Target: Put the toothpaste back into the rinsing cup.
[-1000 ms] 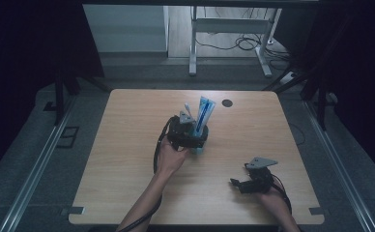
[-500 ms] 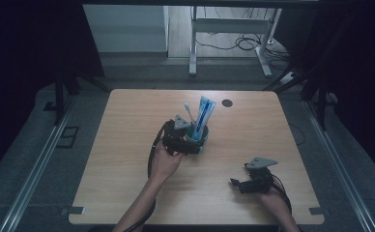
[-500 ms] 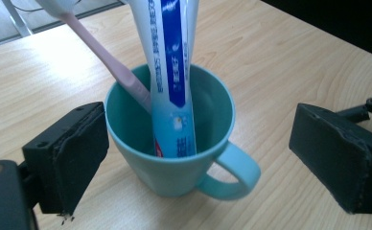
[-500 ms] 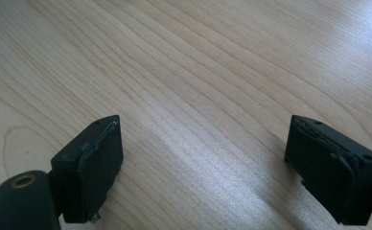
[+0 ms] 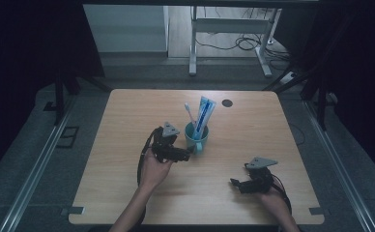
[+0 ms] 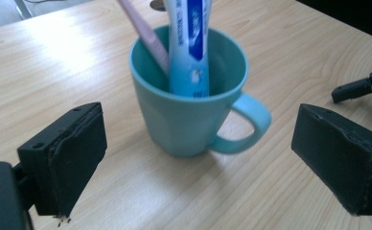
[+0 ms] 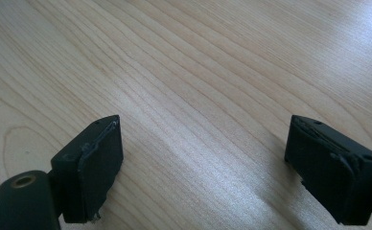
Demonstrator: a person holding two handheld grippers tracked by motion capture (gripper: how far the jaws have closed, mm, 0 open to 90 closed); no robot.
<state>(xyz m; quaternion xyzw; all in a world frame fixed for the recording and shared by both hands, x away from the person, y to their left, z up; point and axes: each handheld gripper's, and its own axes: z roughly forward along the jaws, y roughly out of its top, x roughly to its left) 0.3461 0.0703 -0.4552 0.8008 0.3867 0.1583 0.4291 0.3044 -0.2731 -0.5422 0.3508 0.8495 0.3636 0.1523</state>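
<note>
Jaws of the left gripper (image 5: 188, 155) stand apart, having just been opening, just left of the teal mug (image 5: 196, 137) mid-tabletop (image 5: 127, 121); the right gripper (image 5: 234, 183) rests near right, jaws apart. Left gripper view: the mug holding toothpaste tube (image 6: 189, 43) and toothbrush (image 6: 145, 33) stands just beyond, untouched. Right gripper view: jaws wide over bare wood.
</note>
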